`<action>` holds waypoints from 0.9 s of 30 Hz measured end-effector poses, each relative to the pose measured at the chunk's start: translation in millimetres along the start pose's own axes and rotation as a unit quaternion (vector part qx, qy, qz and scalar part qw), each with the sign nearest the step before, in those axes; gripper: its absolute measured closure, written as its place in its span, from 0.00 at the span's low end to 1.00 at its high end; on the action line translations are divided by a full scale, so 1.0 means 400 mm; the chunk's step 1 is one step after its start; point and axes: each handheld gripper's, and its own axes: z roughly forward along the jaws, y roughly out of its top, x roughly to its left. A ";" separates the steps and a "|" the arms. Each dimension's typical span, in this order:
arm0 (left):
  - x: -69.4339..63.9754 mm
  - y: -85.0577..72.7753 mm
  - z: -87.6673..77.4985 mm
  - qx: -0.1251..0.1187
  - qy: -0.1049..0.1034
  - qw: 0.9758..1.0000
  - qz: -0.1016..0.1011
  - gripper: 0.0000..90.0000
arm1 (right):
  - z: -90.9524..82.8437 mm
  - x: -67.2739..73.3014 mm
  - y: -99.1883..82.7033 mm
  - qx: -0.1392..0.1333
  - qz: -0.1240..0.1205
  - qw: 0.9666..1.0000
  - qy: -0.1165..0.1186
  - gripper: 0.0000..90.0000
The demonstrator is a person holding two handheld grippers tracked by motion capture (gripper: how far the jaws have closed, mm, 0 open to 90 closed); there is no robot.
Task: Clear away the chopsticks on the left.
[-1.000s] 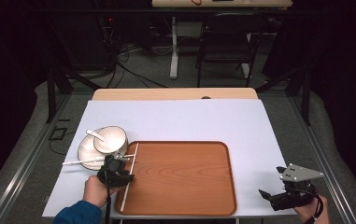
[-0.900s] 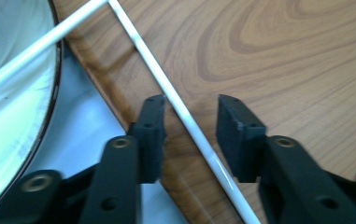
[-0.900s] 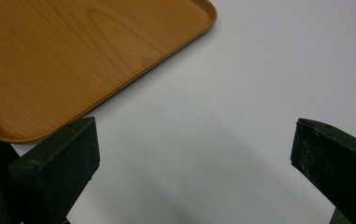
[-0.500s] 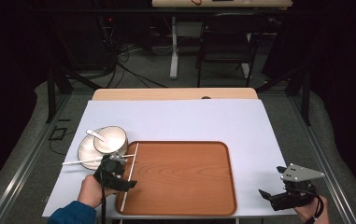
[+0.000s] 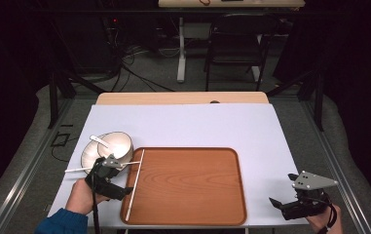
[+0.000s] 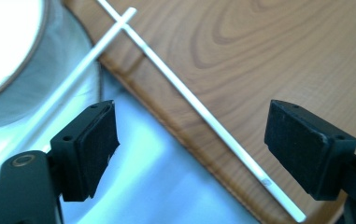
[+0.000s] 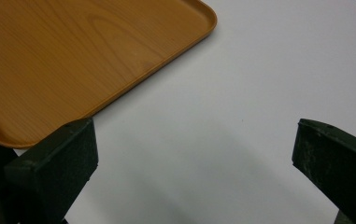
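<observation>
1. The bowl (image 5: 116,145) sits on a plate (image 5: 91,155) just left of the wooden tray's (image 5: 188,187) far-left corner, with a white spoon (image 5: 98,140) lying in it.
2. A white chopstick (image 5: 78,169) lies left of the tray. It runs from the table sheet (image 5: 197,124) across the plate's near edge toward the tray's left rim.
3. The left gripper (image 5: 114,181) hovers at the tray's left edge, near the front, held in a hand with a blue sleeve (image 5: 61,222).
4. Its jaws have just been opening and now stand wide apart. Nothing is pressed between the pads.
5. In the left gripper view, a 2nd white chopstick (image 6: 199,109) lies on the tray just inside the left rim, between the open jaws but clear of both pads.
6. At its far end this chopstick meets the tip of the 1st chopstick (image 6: 98,44) at the tray's rim; from the high view it runs along the tray's left side (image 5: 135,184).
7. The tray's wooden floor is bare from there to its right rim.
8. The right gripper (image 5: 290,204) rests well right of the tray, off its front-right corner, over the table sheet.
9. Its jaws stand wide apart with nothing between them; the right gripper view shows the tray's corner (image 7: 87,60) beyond its left jaw.
</observation>
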 end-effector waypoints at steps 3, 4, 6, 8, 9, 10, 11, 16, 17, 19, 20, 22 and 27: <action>0.007 -0.007 -0.013 -0.003 0.007 1.000 0.006 0.18 | 0.001 0.001 0.000 0.002 0.000 1.000 0.001 0.00; 0.009 -0.009 -0.018 -0.005 0.007 1.000 0.012 0.18 | 0.002 0.002 0.000 0.001 -0.001 1.000 0.002 0.00; 0.014 -0.013 -0.028 -0.008 0.016 1.000 0.016 0.17 | 0.003 0.003 0.000 0.000 -0.003 1.000 0.003 0.00; 0.017 -0.015 -0.038 -0.006 0.022 0.999 0.022 0.16 | 0.004 0.003 0.001 0.000 -0.002 1.000 0.005 0.00; 0.020 -0.016 -0.043 -0.007 0.032 0.999 0.022 0.15 | 0.005 0.004 0.001 0.000 -0.003 1.000 0.006 0.00; 0.024 -0.018 -0.048 -0.009 0.033 0.999 0.023 0.14 | 0.005 0.004 0.002 0.001 -0.004 1.000 0.006 0.00; 0.028 -0.020 -0.053 -0.011 0.031 0.999 0.023 0.13 | 0.005 0.004 0.002 0.001 -0.005 1.000 0.006 0.00; 0.037 -0.026 -0.070 -0.012 0.045 0.998 0.042 0.09 | 0.005 0.005 0.003 0.000 -0.005 1.000 0.006 0.00; 0.039 -0.026 -0.073 -0.008 0.047 0.998 0.044 0.08 | 0.005 0.005 0.004 0.000 -0.006 1.000 0.006 0.00; 0.041 -0.027 -0.076 -0.009 0.050 0.997 0.052 0.06 | 0.006 0.005 0.004 0.000 -0.005 1.000 0.007 0.00; 0.045 -0.028 -0.079 -0.006 0.052 0.997 0.051 0.06 | 0.006 0.006 0.004 0.000 -0.006 1.000 0.007 0.00; 0.049 -0.030 -0.085 -0.010 0.050 0.997 0.053 0.04 | 0.006 0.005 0.004 -0.001 -0.006 1.000 0.008 0.00; 0.064 -0.033 -0.099 -0.005 0.058 0.996 0.070 0.01 | 0.006 0.003 0.004 -0.004 -0.003 1.000 0.011 0.00</action>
